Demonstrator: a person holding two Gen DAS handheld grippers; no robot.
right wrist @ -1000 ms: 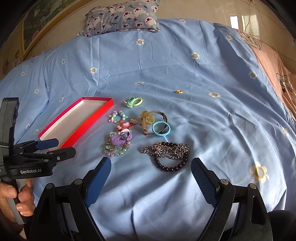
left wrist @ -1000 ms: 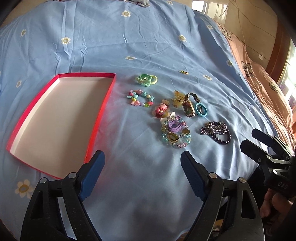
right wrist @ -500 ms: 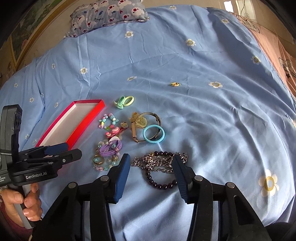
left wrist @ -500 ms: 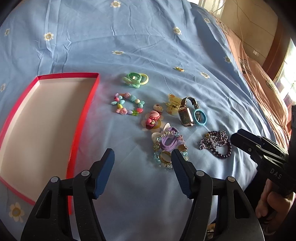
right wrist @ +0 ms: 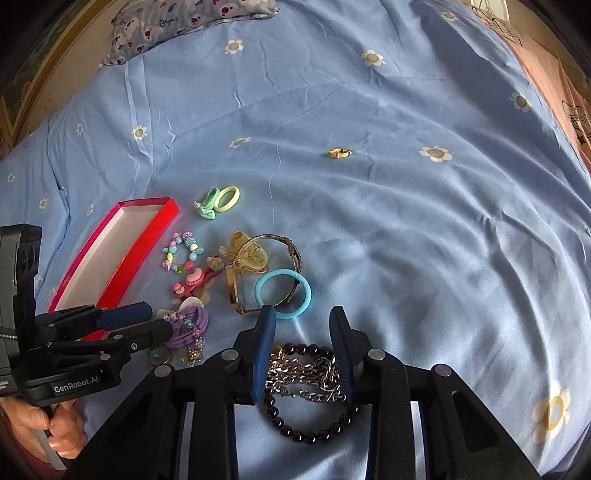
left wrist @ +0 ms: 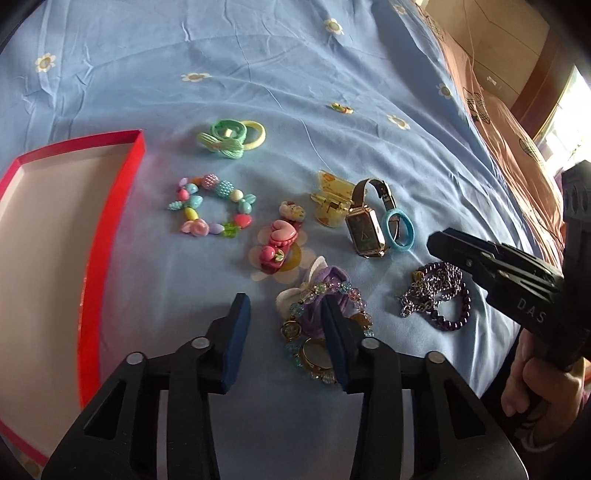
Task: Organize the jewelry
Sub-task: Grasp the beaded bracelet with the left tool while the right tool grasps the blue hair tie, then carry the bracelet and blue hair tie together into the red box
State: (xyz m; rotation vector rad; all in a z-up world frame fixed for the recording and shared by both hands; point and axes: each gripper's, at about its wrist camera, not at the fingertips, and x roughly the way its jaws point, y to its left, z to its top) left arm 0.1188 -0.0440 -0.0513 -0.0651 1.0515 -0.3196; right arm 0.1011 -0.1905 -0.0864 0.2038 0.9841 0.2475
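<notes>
Jewelry lies on a blue bedsheet beside an open red box (left wrist: 110,206) with a white inside. My left gripper (left wrist: 286,325) is open, low over the sheet, its right finger over a purple scrunchie with a bead bracelet (left wrist: 325,314). My right gripper (right wrist: 303,347) is open, its fingers either side of a silver chain and dark bead bracelet (right wrist: 306,373), which also shows in the left wrist view (left wrist: 436,299). Nearby lie a gold watch (left wrist: 365,229), a blue hair tie (right wrist: 282,293), a yellow claw clip (left wrist: 330,203), a pink heart clip (left wrist: 277,243), a colourful bead bracelet (left wrist: 210,210) and green and yellow hair ties (left wrist: 231,138).
A small gold ring (right wrist: 339,153) lies alone further up the sheet. A patterned pillow (right wrist: 192,22) is at the bed's head. A pink-brown bedcover (left wrist: 517,140) runs along the right side. The red box also shows in the right wrist view (right wrist: 110,258).
Both grippers have moved forward and down toward the jewelry and their fingers have narrowed. The right one now straddles the chain and dark beads; the left one reaches the purple scrunchie.
</notes>
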